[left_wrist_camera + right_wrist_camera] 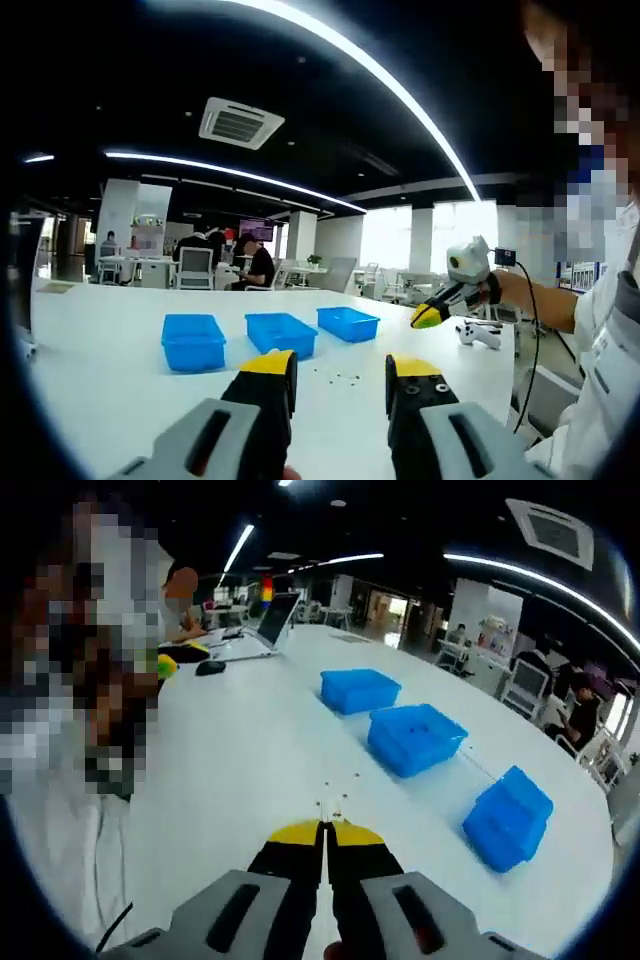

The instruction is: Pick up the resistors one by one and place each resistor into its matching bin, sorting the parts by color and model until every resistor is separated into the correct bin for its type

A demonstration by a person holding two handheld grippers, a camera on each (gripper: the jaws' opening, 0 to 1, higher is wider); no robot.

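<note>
Several tiny resistors [336,377] lie loose on the white table [110,390], just beyond my left gripper [342,372], which is open with nothing between its yellow-tipped jaws. Behind them stand three blue bins in a row: left bin [192,341], middle bin [281,333], right bin [348,323]. My right gripper [430,317] hangs above the table's right side, held by a person's hand. In the right gripper view, my right gripper [325,831] is shut, its tips pressed together above the table, short of the resistors [335,800]. The bins [415,738] run diagonally past it.
A white game controller [478,335] lies at the table's right end. A laptop [268,622] and a mouse [210,667] sit at the far end of the table. People sit at desks in the background. The person stands close by, at the table's edge.
</note>
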